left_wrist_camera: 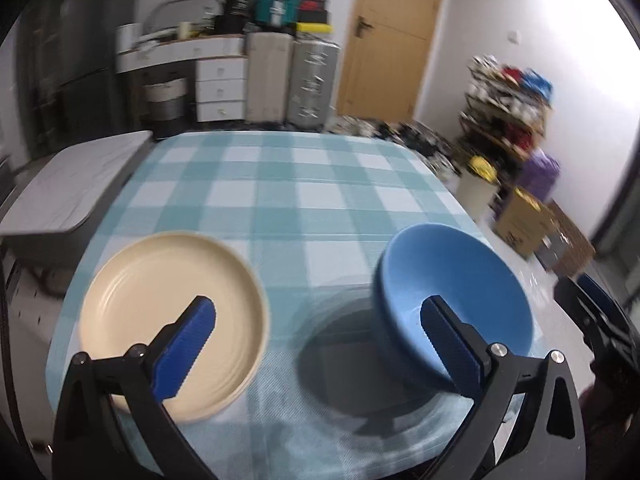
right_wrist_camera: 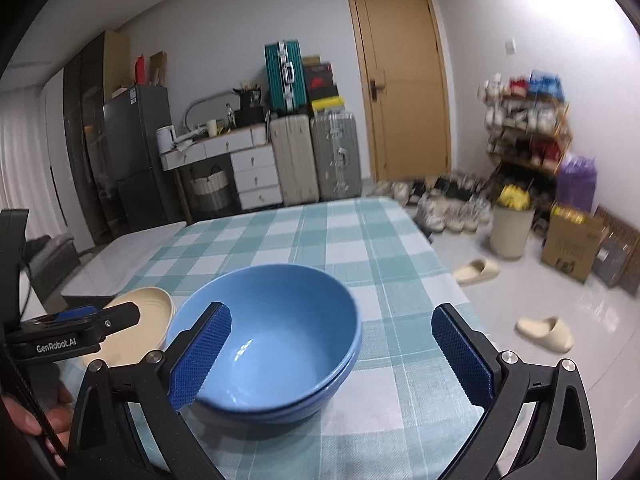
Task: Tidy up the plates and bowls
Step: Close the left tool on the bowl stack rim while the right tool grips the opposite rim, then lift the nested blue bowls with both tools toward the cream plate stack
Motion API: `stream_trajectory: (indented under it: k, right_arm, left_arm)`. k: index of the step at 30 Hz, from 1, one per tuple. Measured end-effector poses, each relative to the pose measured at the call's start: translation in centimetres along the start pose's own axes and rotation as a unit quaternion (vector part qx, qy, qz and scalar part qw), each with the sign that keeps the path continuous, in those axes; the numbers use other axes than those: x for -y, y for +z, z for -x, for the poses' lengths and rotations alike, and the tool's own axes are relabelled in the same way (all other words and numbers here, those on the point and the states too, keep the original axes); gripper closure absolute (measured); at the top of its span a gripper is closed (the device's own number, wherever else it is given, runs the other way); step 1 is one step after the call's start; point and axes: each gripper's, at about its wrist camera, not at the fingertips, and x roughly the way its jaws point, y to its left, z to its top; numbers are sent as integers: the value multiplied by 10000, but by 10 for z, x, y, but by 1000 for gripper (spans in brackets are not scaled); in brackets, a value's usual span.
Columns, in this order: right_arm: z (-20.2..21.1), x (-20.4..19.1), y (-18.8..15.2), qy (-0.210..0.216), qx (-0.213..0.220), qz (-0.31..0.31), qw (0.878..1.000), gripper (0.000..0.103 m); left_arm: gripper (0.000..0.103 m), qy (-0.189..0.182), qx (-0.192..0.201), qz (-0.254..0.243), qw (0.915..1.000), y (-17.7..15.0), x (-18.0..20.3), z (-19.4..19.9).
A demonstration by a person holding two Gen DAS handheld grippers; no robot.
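Left wrist view: the left gripper [left_wrist_camera: 318,350], jaws spread wide and empty, hovers over a teal-checked tablecloth [left_wrist_camera: 280,196]; a round cream plate [left_wrist_camera: 160,304] lies left, stacked blue ceramic bowls [left_wrist_camera: 452,280] right.

Right wrist view: the right gripper [right_wrist_camera: 332,354], wide open and holding nothing, frames the bowls [right_wrist_camera: 272,344], apparently two nested. The left gripper [right_wrist_camera: 80,330] reads "GenRobot.AI".

A soft, matt woven cloth [right_wrist_camera: 360,240] in pale teal check covers the tabletop. On it, the stacked blue bowls [right_wrist_camera: 276,344] look like smooth glazed ceramic with a glossy sheen, and the cream plate [left_wrist_camera: 172,316] is smooth with faint ridged rings. The jaws' blue pads [right_wrist_camera: 200,356] are rough, knurled plastic on matt black frames with shiny metal screws.
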Motion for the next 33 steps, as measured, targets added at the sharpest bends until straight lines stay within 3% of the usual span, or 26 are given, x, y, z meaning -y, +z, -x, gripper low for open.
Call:
stream_trajectory:
  k: [5,7,9,12,16,21,24,29,33]
  right_arm:
    - [-38,27,28,543,-760,-227,9954,1]
    - [-52,32,30,689,-1073,-275,9915,1]
    - [-68,37,30,784,-1399,-372,9864,1]
    - [-92,42,19,1107,-1984,-623,9719,1]
    - [-120,48,9,1171,-2657,-795,9536,1]
    - [-143,50,-5,1276,-3191,-966,9341,1]
    - [-150,47,-10,1322,-3370,-963,9272,1]
    - [-159,43,-13,1370,-3600,-1021,9172,2]
    - [-167,41,-14,1320,-3786,-1026,9103,29]
  left_arm:
    - [0,-183,-651,-319,9972,23,11,-33]
    - [0,105,-1020,-537,9933,23,16,-51]
    - [0,157,-1281,-726,9890,22,19,-62]
    - [0,-14,-1760,-922,9801,17,25,-77]
    - [0,-28,-2231,-1205,9673,9,32,-96]
    - [0,82,-2427,-1505,9583,11,37,-109]
    - [0,-173,-2716,-1495,9506,13,39,-119]
    - [2,-743,-3175,-1020,9398,16,33,-131]
    - [3,-1103,-3342,-897,9317,19,37,-134]
